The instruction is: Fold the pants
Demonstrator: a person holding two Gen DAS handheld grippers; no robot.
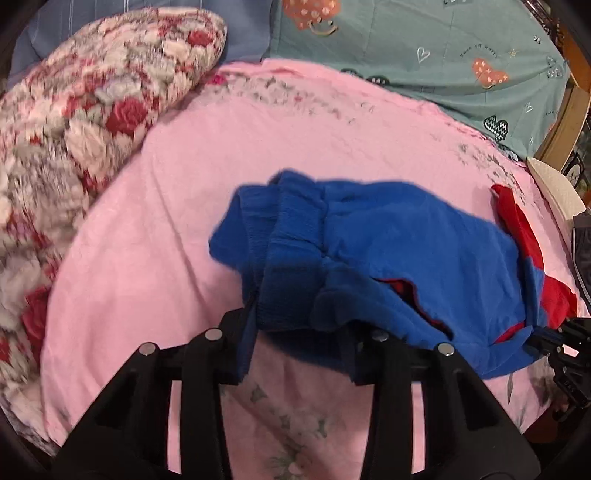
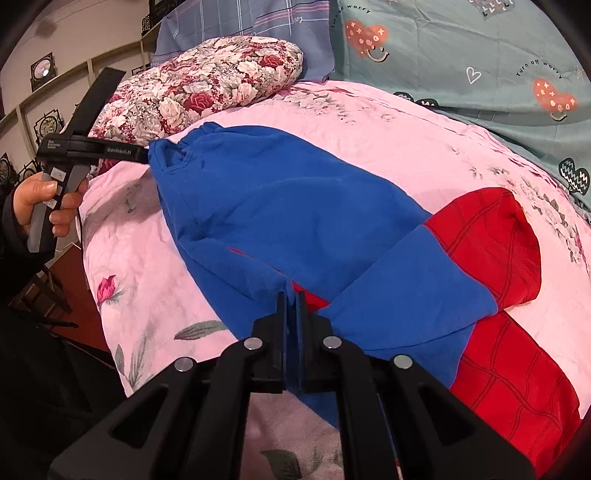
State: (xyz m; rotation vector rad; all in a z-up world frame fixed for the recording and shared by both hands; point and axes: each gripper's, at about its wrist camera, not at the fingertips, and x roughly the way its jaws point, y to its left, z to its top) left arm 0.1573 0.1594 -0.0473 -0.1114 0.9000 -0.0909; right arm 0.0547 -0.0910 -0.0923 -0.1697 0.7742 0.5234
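Note:
Blue pants (image 2: 280, 206) with red checked leg ends (image 2: 491, 236) lie across the pink bedspread (image 2: 369, 129), one leg folded over the other. My right gripper (image 2: 293, 306) is shut on the blue cloth at the near edge, by the crotch. In the left wrist view the pants (image 1: 388, 236) hang bunched over my left gripper (image 1: 299, 325), whose jaws stand apart with the waistband draped across them. In the right wrist view the left gripper (image 2: 146, 153) meets the waistband corner; its tips are hidden by cloth. The right gripper shows at the right edge of the left wrist view (image 1: 554, 332).
A red and white floral pillow (image 2: 207, 81) lies at the head of the bed, left. A teal heart-print quilt (image 2: 461, 55) and a blue striped pillow (image 2: 240, 22) lie behind. The bed's left edge drops to a dark floor (image 2: 81, 317).

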